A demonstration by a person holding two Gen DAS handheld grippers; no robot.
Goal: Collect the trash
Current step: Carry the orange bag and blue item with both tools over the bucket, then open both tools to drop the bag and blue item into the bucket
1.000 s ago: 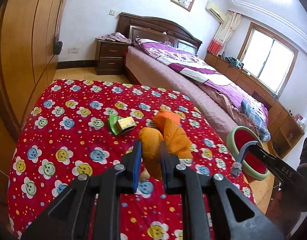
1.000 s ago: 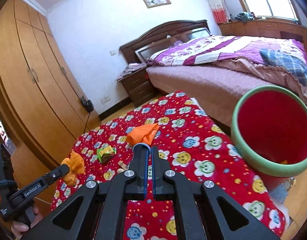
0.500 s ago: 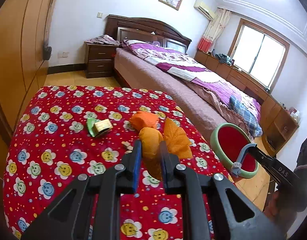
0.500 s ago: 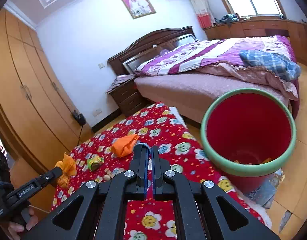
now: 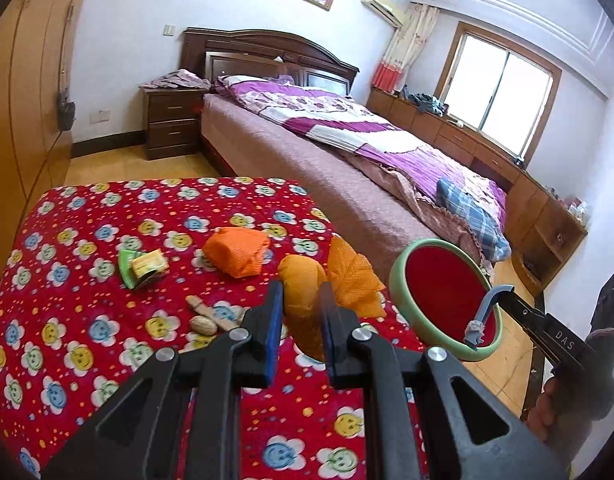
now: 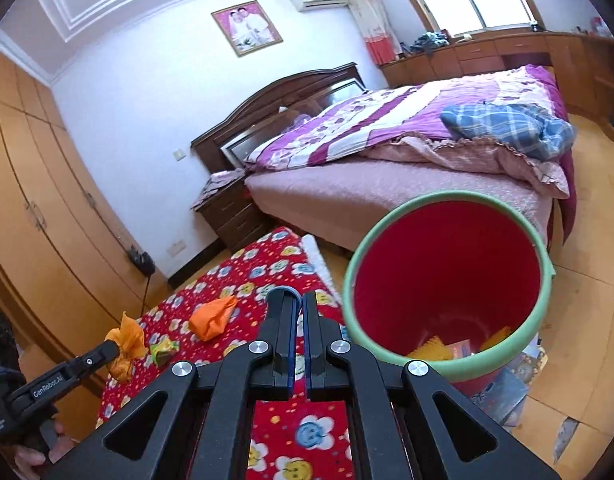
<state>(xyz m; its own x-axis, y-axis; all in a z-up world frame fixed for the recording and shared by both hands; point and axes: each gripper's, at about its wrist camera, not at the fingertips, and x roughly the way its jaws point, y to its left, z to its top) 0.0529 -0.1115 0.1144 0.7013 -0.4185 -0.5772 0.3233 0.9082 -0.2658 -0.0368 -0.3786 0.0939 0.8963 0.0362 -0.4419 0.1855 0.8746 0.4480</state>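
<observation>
left claw (image 5: 301, 308) clamped on orange wrapper (image 5: 303, 292) at frame centre above red surface (image 5: 67, 320), right claw (image 6: 298, 312) pinched on blue handle (image 5: 483, 312) of red bin (image 6: 447, 280), lower right

Matte black left gripper (image 5: 301, 312) filling the lower middle of the left wrist frame: two angular arms with triangular cut-outs, round silver screws at the joints, blue pads lining the inner faces of the fingers (image 5: 274, 332). Same black build, silver screws and blue-lined inner faces on the right gripper (image 6: 299, 306) at the bottom of the right wrist frame. White lettering along the slim black bodies, "DAS" at lower right of the left view, "GenRobot.AI" at lower left of the right.
</observation>
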